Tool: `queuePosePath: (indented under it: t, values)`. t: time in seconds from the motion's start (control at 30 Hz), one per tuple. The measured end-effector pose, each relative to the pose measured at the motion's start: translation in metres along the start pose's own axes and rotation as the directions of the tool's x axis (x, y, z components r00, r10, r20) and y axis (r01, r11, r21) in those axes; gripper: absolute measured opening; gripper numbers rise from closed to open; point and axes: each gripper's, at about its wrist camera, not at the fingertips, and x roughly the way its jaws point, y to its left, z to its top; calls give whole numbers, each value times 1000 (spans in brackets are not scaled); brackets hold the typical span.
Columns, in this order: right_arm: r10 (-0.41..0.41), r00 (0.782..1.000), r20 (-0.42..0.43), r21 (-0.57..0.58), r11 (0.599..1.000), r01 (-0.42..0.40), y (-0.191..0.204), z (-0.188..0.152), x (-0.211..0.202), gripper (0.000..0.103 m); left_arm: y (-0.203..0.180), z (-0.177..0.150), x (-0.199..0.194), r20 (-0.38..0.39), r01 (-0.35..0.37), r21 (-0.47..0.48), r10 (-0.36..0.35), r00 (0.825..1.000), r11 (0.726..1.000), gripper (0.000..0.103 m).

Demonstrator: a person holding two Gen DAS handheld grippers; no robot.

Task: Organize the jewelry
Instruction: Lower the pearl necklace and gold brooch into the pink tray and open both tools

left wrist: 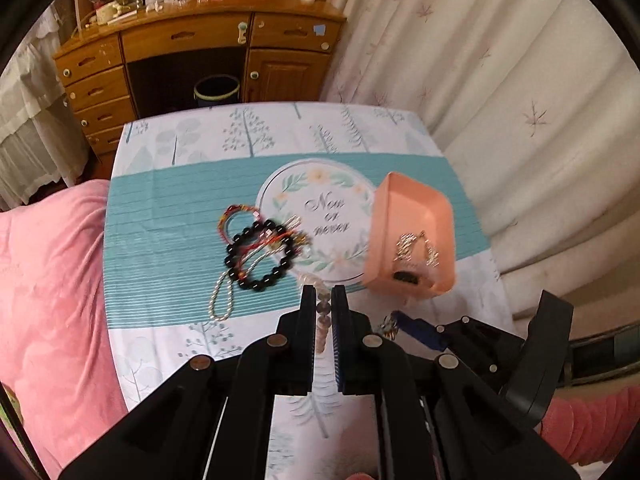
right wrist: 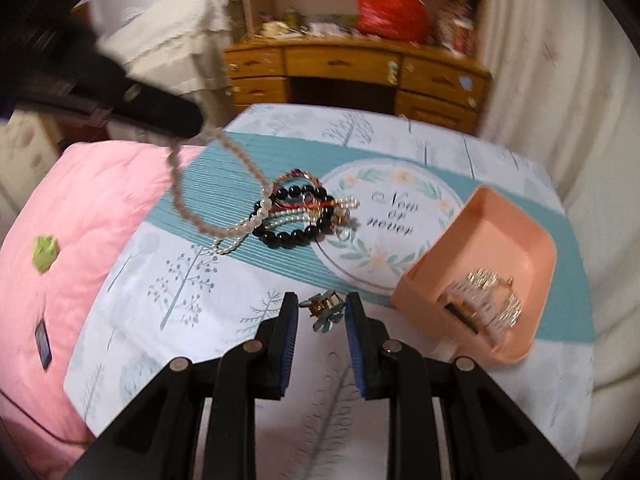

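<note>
dangling from the clamped left gripper (left wrist: 324, 296), a pale bead strand (right wrist: 200, 216); right gripper (right wrist: 321, 310) pinches a hair clip (right wrist: 325, 307).

Right gripper (right wrist: 321, 314) clamps a small hair clip (right wrist: 323, 309) above tablecloth (right wrist: 168, 280)

A table (left wrist: 160, 216) covered by a teal-and-white printed cloth is carrying 1 peach tray (left wrist: 412, 208), lying near its right edge, and 1 tangled heap of bracelets (left wrist: 260, 252), lying just left of the cloth's round wreath print. A black-bead bracelet (right wrist: 296, 216) is lying in that heap.
</note>
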Motion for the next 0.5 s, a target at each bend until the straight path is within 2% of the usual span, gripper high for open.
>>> queuePosePath:
  t: [0.23,0.5]
  values:
    - [37,996,77,-87,996,-31,-40,3,-37,24,-61,15,-12,60,-23,7,23,998,1000,5]
    - [58,989,135,-114,993,-42,-100,5,-59,24,-124,36,9,90,-16,5,15,996,1000,5]
